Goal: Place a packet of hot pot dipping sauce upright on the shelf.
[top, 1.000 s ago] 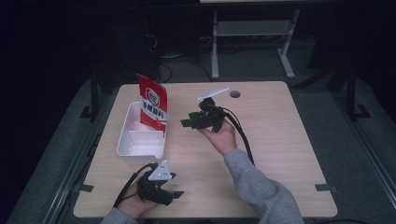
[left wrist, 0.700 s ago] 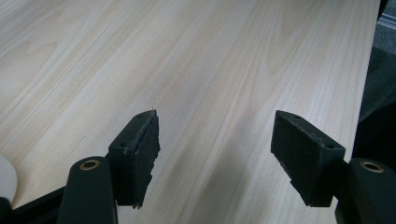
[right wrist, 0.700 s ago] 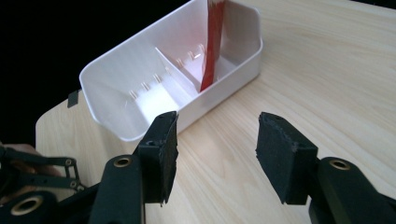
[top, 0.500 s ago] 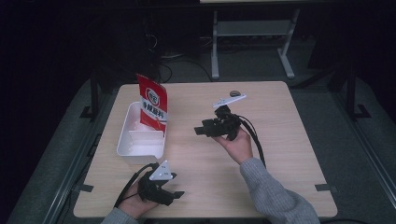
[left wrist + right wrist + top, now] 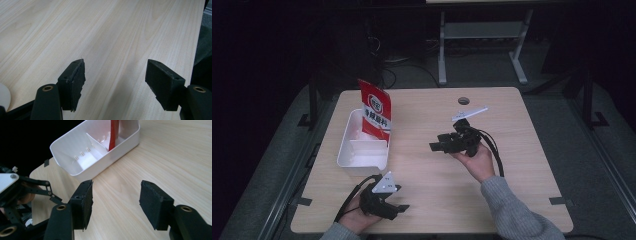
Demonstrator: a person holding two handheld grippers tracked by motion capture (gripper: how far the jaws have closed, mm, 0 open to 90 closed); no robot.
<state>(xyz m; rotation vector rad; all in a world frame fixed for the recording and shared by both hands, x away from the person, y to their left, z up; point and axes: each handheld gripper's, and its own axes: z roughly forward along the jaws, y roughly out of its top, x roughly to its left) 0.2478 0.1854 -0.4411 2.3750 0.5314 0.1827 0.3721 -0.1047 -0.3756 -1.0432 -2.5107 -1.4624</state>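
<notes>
Item one: a red, flat, glossy foil-type pouch with a white round label and printed characters. It stands upright in the far compartment of a white, oblong, divided plastic bin, leaning against the bin's far end. The bin sits near the tabletop's left edge, about midway along it.

Handling, as I judge it: the pouch looks light and thin, the film soft enough to buckle, and likely slick on its faces. I would pinch it at the top seam, where the film is doubled and stiffest, rather than across its belly. In the right gripper view the pouch shows edge-on as a narrow red strip behind the partition.

Item two: the bin, smooth moulded plastic with rounded corners and a thin inner divider; the near compartment looks empty.

Item three: the tabletop, pale wood-grain laminate, matte, with a round cable hole near the far edge.

My right gripper hovers mid-table, jaws spread wide and holding nothing, aimed at the bin. My left gripper rests by the near edge, jaws likewise apart and empty.
</notes>
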